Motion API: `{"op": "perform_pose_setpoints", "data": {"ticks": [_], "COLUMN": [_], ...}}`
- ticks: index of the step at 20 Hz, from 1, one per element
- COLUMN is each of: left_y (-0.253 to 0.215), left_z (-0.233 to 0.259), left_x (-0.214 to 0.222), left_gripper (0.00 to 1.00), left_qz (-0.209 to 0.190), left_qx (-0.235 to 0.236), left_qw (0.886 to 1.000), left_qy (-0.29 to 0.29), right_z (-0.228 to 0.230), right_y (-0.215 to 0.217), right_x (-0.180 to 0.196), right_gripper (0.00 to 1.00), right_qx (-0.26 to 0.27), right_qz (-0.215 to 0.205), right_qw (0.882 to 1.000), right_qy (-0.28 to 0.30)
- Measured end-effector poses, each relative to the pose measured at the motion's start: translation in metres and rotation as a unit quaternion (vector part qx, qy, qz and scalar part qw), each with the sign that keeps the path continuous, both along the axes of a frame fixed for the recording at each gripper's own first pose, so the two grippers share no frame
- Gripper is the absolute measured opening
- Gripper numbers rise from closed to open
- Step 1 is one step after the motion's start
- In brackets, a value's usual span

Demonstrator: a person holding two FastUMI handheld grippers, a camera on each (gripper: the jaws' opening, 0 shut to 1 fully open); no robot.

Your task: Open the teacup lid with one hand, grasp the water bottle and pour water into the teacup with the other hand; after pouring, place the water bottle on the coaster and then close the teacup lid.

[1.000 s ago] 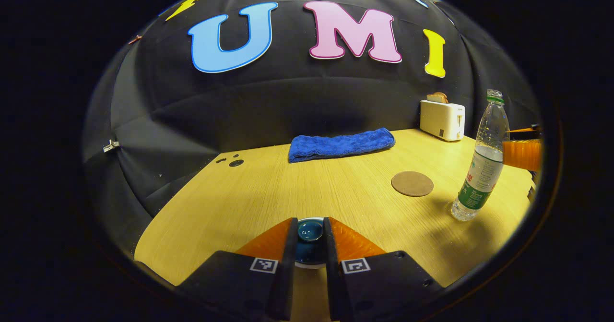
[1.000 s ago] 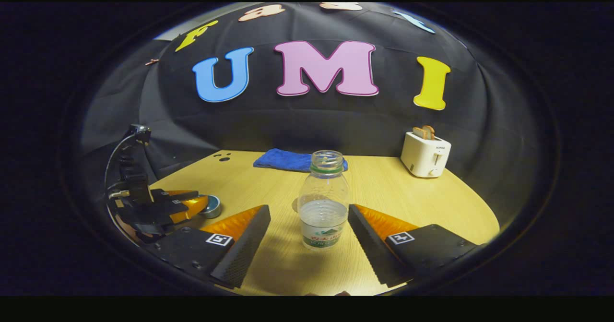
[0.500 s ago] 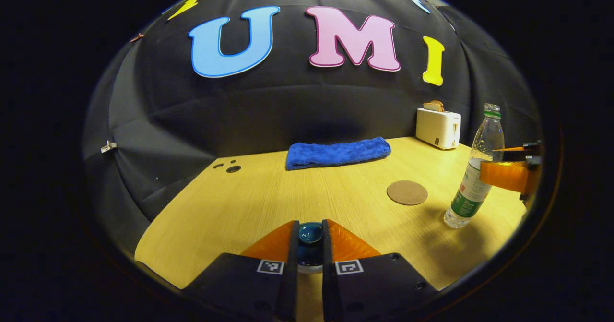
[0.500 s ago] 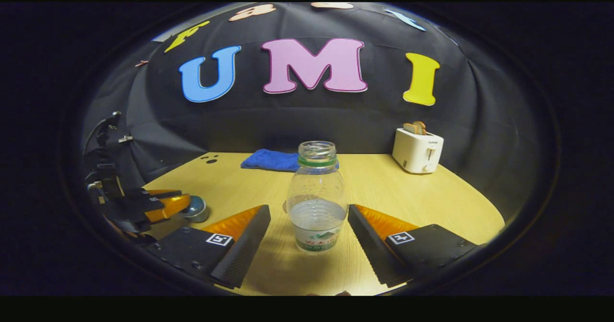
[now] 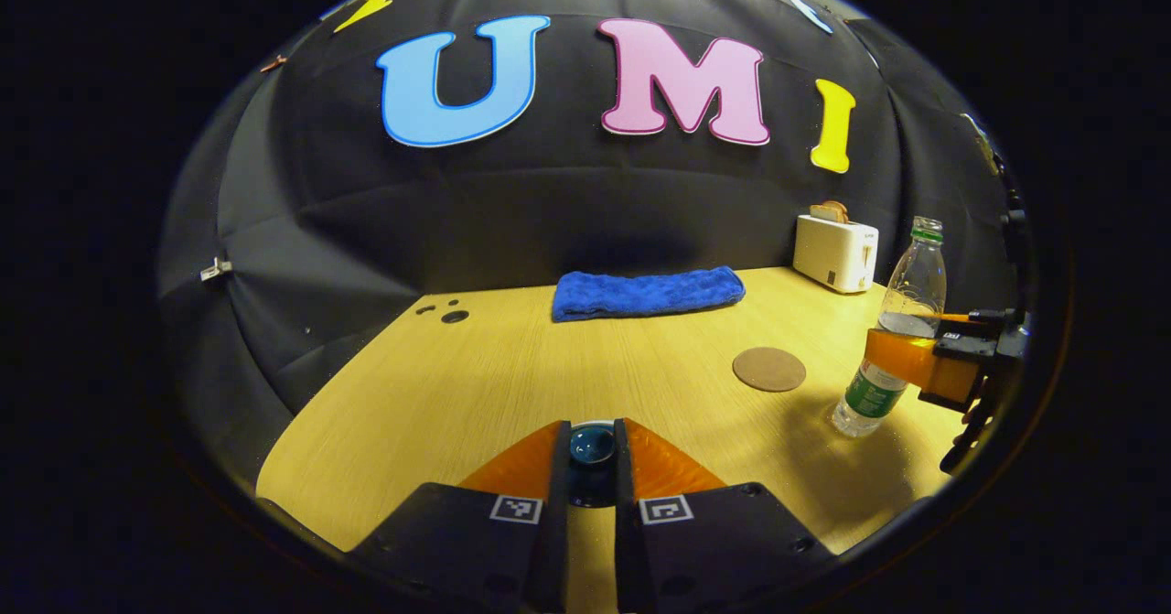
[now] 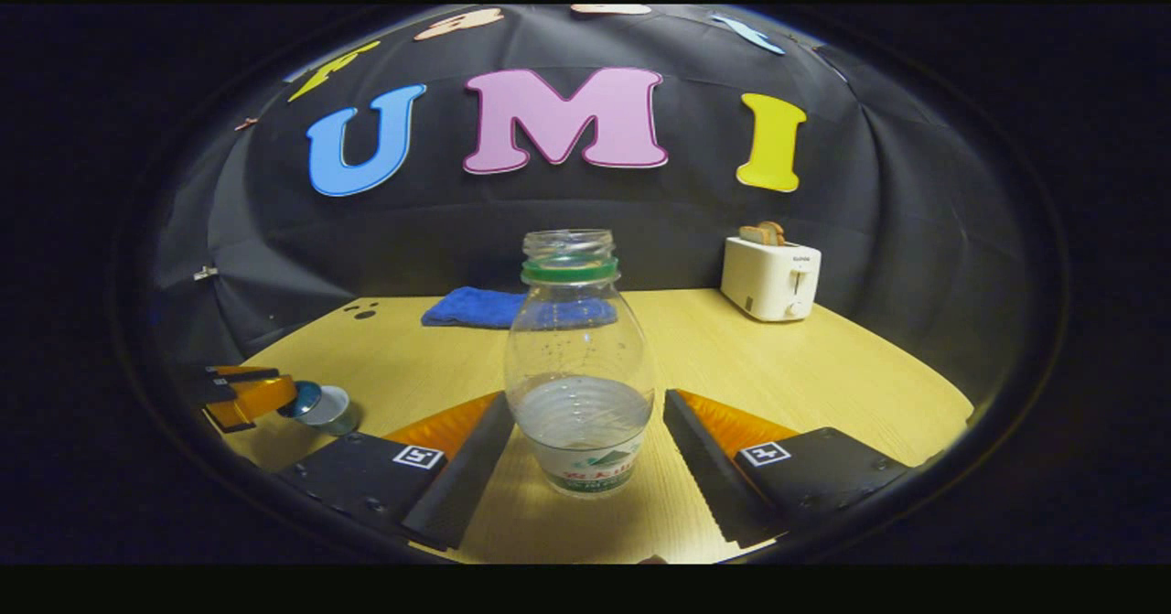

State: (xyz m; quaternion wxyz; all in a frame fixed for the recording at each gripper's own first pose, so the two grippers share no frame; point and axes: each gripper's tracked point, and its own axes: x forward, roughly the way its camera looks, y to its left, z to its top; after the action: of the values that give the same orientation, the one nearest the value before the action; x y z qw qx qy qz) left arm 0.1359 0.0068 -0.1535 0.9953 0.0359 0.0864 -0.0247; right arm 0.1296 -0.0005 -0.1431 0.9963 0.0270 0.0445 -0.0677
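Right gripper (image 6: 583,454) has pushed forward over the last second, so its wide-spread fingers now flank the clear plastic water bottle with the green neck ring (image 6: 580,376), one on each side of the lower body; a gap shows on the right, and on the left I cannot tell if the pad touches. It is not gripping yet. The left gripper view confirms it: that gripper (image 5: 915,358) now sits across the bottle (image 5: 892,339), where earlier it stood off beside it.

Set against the big pale wooden table (image 5: 512,358), the bottle stands upright and uncapped, near the round brown cork coaster (image 5: 769,369).

Left gripper (image 5: 591,463) stays narrowed onto the glossy dark-blue teacup lid knob (image 5: 592,443), apparently pinching it. From the right gripper view, the lid (image 6: 302,399) looks lifted and tilted off the cup (image 6: 331,408).

My reading: lid opened, closing on the bottle comes next.
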Motion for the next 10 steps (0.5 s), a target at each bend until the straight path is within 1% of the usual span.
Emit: {"op": "perform_pose_setpoints", "data": {"ticks": [2, 6, 8, 10], "left_y": [0.005, 0.014, 0.017, 0.018], "left_z": [-0.002, 0.001, 0.002, 0.003], "left_x": [-0.001, 0.001, 0.002, 0.001], "left_gripper": [0.24, 0.24, 0.24, 0.24], "left_qz": [0.005, 0.011, 0.014, 0.015], "left_qx": [-0.003, 0.002, 0.003, 0.001], "left_qw": [1.0, 1.0, 1.0, 1.0], "left_qy": [0.003, -0.001, -0.004, -0.005], "right_z": [0.002, 0.003, 0.002, 0.002], "right_y": [-0.002, 0.0, 0.001, 0.003], "right_x": [0.003, 0.011, 0.011, 0.012], "right_gripper": [1.0, 0.99, 0.94, 0.87], "right_qx": [0.006, 0.004, -0.002, -0.007], "right_qz": [-0.008, -0.01, -0.009, -0.01], "right_qw": [1.0, 1.0, 1.0, 1.0], "right_qy": [-0.006, -0.008, -0.007, -0.009]}}
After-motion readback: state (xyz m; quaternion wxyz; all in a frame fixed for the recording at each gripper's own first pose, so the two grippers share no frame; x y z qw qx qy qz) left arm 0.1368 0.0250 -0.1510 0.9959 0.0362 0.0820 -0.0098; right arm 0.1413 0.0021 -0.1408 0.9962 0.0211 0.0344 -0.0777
